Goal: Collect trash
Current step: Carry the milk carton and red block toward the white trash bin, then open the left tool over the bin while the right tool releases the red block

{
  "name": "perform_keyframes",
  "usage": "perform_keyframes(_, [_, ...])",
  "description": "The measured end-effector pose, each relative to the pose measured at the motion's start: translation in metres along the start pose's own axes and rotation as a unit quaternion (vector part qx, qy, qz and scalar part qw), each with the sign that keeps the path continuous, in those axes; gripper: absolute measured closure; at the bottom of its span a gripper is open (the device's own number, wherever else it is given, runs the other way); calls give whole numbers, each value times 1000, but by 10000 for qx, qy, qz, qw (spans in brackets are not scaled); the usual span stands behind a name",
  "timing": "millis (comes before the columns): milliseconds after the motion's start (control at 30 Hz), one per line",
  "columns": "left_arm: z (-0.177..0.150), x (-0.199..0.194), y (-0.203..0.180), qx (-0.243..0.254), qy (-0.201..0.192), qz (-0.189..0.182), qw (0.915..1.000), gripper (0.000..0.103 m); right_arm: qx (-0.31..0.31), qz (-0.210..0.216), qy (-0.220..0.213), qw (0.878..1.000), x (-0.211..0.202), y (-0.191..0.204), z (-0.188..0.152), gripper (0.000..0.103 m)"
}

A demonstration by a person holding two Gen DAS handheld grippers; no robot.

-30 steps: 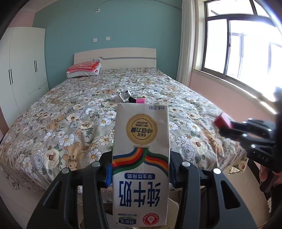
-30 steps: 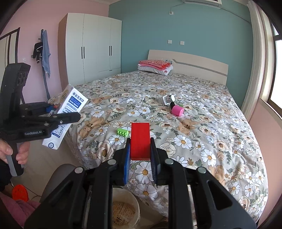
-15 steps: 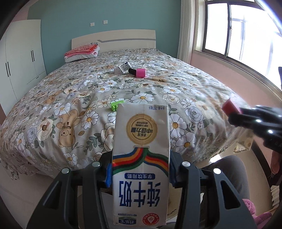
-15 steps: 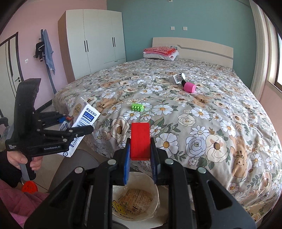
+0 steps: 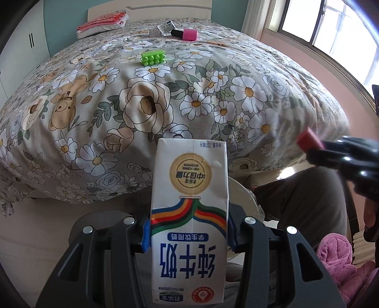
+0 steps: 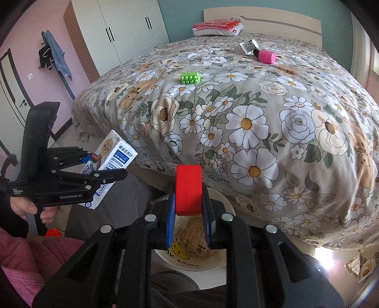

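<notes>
Both pieces of trash pinched and poised over the bin

We hold the milk carton (image 5: 189, 213) clamped across its sides in the left gripper (image 5: 189, 233), and the red block (image 6: 188, 189) squeezed between the right gripper's (image 6: 188, 221) blue pads, both tilted down so they can drop into the white bin (image 6: 227, 201) at the foot of the bed (image 6: 260, 118). The bin seems to hold a printed wrapper already. A green brick (image 6: 190, 77) and a pink cylinder (image 6: 267, 56) wait on the bedspread.

This is a bedroom in a home. It has a big bed (image 6: 272, 113) with a flowery blanket, a pillow (image 6: 216, 32), a white wardrobe (image 6: 123, 28) and a window (image 5: 331, 21).
</notes>
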State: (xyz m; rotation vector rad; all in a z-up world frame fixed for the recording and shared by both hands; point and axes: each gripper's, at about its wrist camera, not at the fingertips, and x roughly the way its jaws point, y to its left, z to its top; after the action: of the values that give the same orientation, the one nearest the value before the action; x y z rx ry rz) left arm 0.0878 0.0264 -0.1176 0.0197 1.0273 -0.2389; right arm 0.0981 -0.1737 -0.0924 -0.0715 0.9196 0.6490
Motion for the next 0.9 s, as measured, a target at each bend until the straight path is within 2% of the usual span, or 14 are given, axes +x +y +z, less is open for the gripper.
perform_keyframes(267, [-14,63,-3,-13,810,-148,9966,54,223,117,812,9964,64,-15,-24,82])
perform_keyframes(400, [-18,94,0,-265,1216,-382,9915,54,561,334,1234,9902,96,-27,-34,82])
perform_keyframes(533, [-19,120,3,-434,1494,-455,9868,54,674,295,1522,9856,123,-34,-40,82])
perform_keyframes(900, [-25,186,5,-767,2162,-600,9715,54,1222,286,2629,9566,206,-52,-65,82])
